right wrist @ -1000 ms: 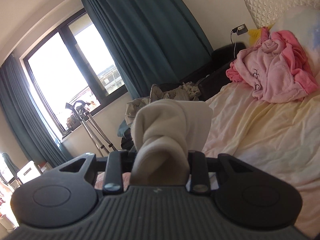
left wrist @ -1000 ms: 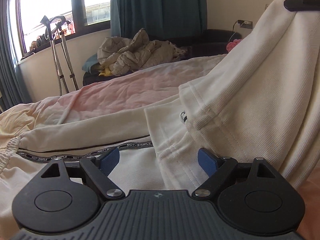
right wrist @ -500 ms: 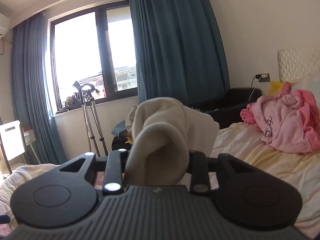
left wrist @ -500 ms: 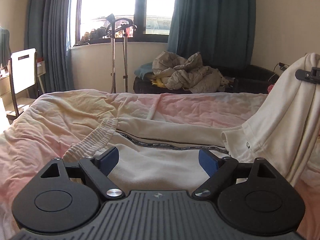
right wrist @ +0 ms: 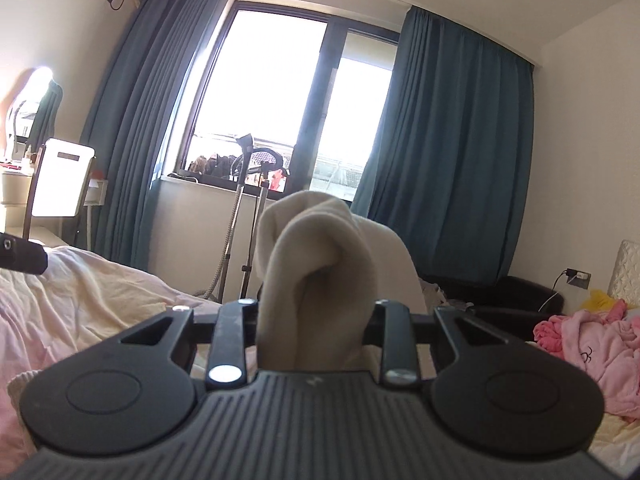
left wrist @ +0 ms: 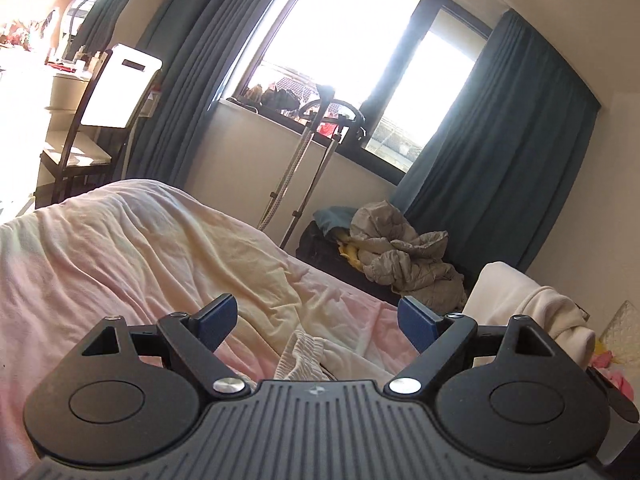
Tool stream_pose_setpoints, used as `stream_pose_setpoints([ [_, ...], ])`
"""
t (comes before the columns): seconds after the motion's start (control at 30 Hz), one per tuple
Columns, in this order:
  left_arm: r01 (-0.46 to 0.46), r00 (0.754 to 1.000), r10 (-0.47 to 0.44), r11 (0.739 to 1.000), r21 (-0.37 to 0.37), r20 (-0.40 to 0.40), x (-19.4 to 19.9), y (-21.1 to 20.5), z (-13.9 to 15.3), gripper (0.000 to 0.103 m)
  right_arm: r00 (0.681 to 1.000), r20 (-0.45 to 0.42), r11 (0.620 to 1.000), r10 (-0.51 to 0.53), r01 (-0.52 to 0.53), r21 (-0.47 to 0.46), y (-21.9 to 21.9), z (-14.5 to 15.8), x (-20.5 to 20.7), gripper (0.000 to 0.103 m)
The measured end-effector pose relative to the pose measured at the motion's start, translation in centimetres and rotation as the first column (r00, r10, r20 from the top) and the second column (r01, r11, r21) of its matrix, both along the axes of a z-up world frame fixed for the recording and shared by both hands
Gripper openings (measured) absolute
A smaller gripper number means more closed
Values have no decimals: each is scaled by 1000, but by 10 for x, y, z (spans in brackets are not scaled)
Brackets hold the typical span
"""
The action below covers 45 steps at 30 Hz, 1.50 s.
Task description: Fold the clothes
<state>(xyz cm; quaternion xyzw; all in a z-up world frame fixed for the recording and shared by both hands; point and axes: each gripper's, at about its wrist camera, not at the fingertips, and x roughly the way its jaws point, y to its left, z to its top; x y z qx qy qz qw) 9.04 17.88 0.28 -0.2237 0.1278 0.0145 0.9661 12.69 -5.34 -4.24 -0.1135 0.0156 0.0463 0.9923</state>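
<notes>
A cream garment (right wrist: pixel 320 280) bulges up between the fingers of my right gripper (right wrist: pixel 316 312), which is shut on a thick fold of it. In the left wrist view the same cream garment (left wrist: pixel 520 300) hangs lifted at the right. Its ribbed waistband (left wrist: pixel 300 360) lies on the pink and yellow bedspread (left wrist: pixel 160 248), just past my left gripper (left wrist: pixel 316 320). That gripper stands open, blue pads wide apart, nothing between them. The tip of the left gripper (right wrist: pixel 20 254) shows at the left edge of the right wrist view.
A chair (left wrist: pixel 100 112) and desk stand left of the bed. A garment steamer stand (left wrist: pixel 312 160) rises below the window. A grey jacket heap (left wrist: pixel 400 256) lies on a dark sofa. Pink clothes (right wrist: pixel 588 344) are piled near the headboard.
My left gripper swung left and rolled, leaving the flat cream cloth and now facing the bed's corner and window. My right gripper carried the held garment leftward, rolling too.
</notes>
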Motion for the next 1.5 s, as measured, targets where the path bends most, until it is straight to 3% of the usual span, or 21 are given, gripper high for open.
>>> stream_pose_setpoints([
  [0.1, -69, 996, 68, 997, 33, 50, -17, 22, 3, 89, 992, -53, 993, 116, -118, -23, 58, -21, 3, 31],
  [0.23, -117, 993, 118, 992, -37, 28, -23, 51, -9, 89, 941, -222, 964, 255, -266, -23, 112, -67, 11, 31],
  [0.33, -114, 993, 115, 989, -95, 9, -16, 60, -18, 89, 940, -214, 950, 264, -292, -112, 133, -93, 0, 32],
  [0.5, -60, 998, 59, 998, -33, -14, -6, 48, -23, 89, 923, -218, 934, 318, -345, -96, 119, -82, -4, 42],
  [0.63, 7, 999, -6, 999, 31, -48, 2, 29, -24, 89, 855, -271, 880, 442, -472, -56, 91, -64, -18, 54],
  [0.8, 80, 988, -65, 991, 104, -137, 13, 9, -37, 89, 782, -360, 829, 508, -557, -41, 39, -37, -58, 52],
  [0.87, 86, 981, -59, 986, 145, -182, 18, 1, -41, 89, 793, -350, 844, 498, -536, -16, 9, -22, -72, 52],
  [1.0, 59, 957, 5, 976, 209, -291, 28, -2, -60, 91, 862, -335, 922, 381, -383, 62, -45, -7, -72, 54],
  [1.07, 37, 945, 24, 983, 181, -325, 29, 4, -65, 91, 892, -359, 962, 274, -251, 110, -71, -8, -62, 54],
  [1.17, -7, 930, 49, 993, 116, -363, 29, 11, -69, 93, 909, -373, 980, 184, -140, 140, -98, -24, -50, 54],
  [1.23, -39, 922, 73, 995, 96, -380, 27, 11, -74, 93, 884, -442, 986, 150, -99, 136, -105, -43, -38, 54],
  [1.3, -65, 921, 84, 996, 61, -381, 23, 8, -72, 93, 833, -527, 977, 167, -70, 200, -111, -68, -25, 54],
  [1.5, -80, 931, 77, 997, 6, -356, 0, -5, -64, 92, 822, -532, 954, 201, -40, 298, -118, -72, -28, 55],
])
